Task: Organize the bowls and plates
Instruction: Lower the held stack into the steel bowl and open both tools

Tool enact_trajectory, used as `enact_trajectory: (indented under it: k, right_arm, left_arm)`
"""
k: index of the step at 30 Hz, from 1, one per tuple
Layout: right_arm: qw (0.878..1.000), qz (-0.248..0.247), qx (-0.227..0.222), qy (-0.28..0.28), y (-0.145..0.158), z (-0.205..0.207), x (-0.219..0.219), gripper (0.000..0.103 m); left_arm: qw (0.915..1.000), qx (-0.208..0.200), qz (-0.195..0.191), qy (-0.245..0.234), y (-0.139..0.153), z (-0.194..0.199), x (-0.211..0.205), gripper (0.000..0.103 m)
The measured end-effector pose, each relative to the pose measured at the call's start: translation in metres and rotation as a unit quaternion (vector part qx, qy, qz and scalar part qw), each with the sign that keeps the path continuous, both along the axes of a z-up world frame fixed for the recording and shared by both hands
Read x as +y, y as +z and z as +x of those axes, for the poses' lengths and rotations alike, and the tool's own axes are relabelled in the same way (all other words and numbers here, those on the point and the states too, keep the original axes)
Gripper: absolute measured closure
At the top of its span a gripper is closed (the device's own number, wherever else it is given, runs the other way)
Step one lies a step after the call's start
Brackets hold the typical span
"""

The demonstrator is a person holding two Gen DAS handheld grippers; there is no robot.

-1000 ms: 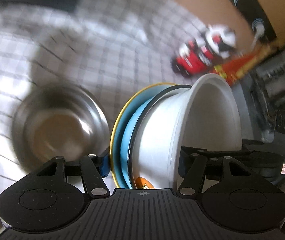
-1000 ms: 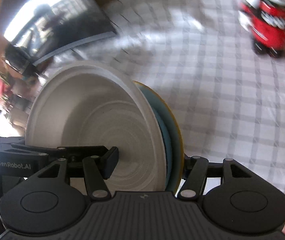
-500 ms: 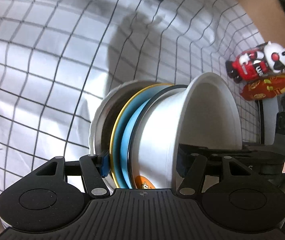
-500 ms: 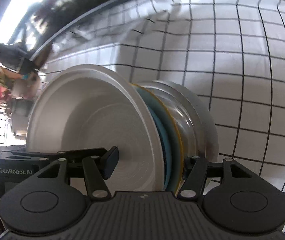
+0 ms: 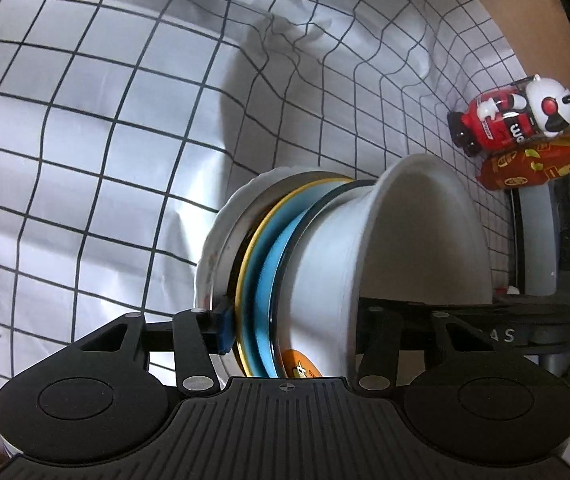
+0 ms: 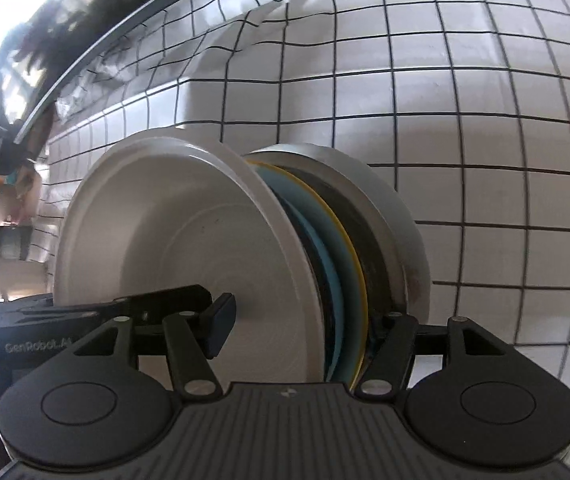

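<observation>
— Since a second ago, has the steel bowl (image 5: pixel 227 248) gone under the stack?
— Yes; the blue plate (image 5: pixel 259 276) and white bowl (image 5: pixel 369 256) now nest in it, on the checked cloth (image 5: pixel 85 140).
— Grips?
— Left gripper (image 5: pixel 289 322) and right gripper (image 6: pixel 297 320) each clamp the blue plate and white bowl.
— Risk?
— Uneven release could tip them.

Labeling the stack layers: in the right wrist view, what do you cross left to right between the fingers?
white bowl → black-rimmed dish → blue plate → yellow rim → steel bowl → white plate
</observation>
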State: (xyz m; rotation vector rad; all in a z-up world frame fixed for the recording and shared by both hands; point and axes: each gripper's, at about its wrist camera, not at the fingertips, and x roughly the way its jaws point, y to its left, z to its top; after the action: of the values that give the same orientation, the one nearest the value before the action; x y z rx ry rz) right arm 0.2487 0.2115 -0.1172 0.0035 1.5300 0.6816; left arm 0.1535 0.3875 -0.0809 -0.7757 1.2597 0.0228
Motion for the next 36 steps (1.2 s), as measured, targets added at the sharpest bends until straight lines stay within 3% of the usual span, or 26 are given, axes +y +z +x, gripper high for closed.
enact_trajectory:
  k: [10,12,15,18,21,23,25,28,36]
  right_arm:
    - [0.999,-0.013,-0.028,-0.012,0.03,-0.002,-0.019,0.041]
    - [0.998,-0.011,-0.055,-0.004,0.041,-0.005,-0.024,0.041]
    - [0.998,0.024,-0.059,-0.004,0.055,-0.007,-0.031,0.041]
    - [0.997,0.023,-0.079,-0.001,0.061,-0.01,-0.032,0.041]
    - [0.996,0.009,-0.093,-0.01,0.055,-0.011,-0.034,0.041]
    - [0.997,0.017,-0.073,-0.011,0.048,-0.01,-0.036,0.041]
    - [0.998,0.03,-0.061,-0.008,0.047,-0.013,-0.034,0.037]
    - [0.996,0.029,-0.081,-0.002,0.049,-0.018,-0.026,0.036]
    - [0.994,0.047,-0.096,-0.004,0.061,-0.019,-0.032,0.041]
  left_arm:
    - [0.9999,-0.012,-0.01,0.001,-0.004,-0.001,0.003,0.053]
    - [0.9996,-0.025,-0.007,0.009,0.004,-0.002,0.007,0.053]
    - [0.9986,-0.047,0.001,0.022,0.019,-0.006,0.014,0.053]
    - [0.9971,-0.07,0.001,0.029,0.036,-0.008,0.017,0.053]
    - [0.9967,-0.064,0.041,0.029,0.047,-0.009,0.012,0.053]
    - [0.9962,-0.055,0.061,0.028,0.047,-0.01,0.007,0.053]
    - [0.9972,-0.05,0.049,0.027,0.045,-0.013,0.006,0.053]
    - [0.9981,-0.051,0.019,0.028,0.042,-0.015,0.005,0.052]
    - [0.9974,-0.059,0.028,0.03,0.055,-0.017,0.003,0.055]
